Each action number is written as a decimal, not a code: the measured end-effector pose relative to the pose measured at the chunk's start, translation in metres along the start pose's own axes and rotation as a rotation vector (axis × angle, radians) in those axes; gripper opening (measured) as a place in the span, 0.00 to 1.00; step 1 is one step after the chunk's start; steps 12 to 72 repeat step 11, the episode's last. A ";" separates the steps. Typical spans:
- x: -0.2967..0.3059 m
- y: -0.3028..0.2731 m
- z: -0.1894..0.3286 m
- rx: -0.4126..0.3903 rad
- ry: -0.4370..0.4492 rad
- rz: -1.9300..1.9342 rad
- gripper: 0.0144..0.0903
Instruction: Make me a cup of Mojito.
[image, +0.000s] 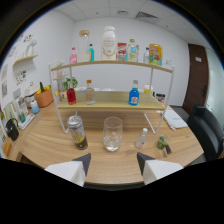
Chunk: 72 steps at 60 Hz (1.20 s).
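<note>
A clear glass tumbler with ice at its bottom stands on the wooden table, just ahead of my fingers and roughly centred between them. To its left a drinks can stands slightly tilted. To its right stands a small clear bottle, and further right a small dark green bottle. My gripper is open, its white fingers spread wide with nothing between them, short of the glass.
A two-tier wooden shelf stands behind the glass. Its lower tier holds a red bottle, a clear bottle and a blue bottle; several bottles and cartons line the top. A dark chair stands at right.
</note>
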 end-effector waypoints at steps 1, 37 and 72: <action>0.000 0.000 0.000 -0.001 -0.001 0.000 0.93; 0.004 0.002 0.003 -0.008 -0.012 0.000 0.94; 0.004 0.002 0.003 -0.008 -0.012 0.000 0.94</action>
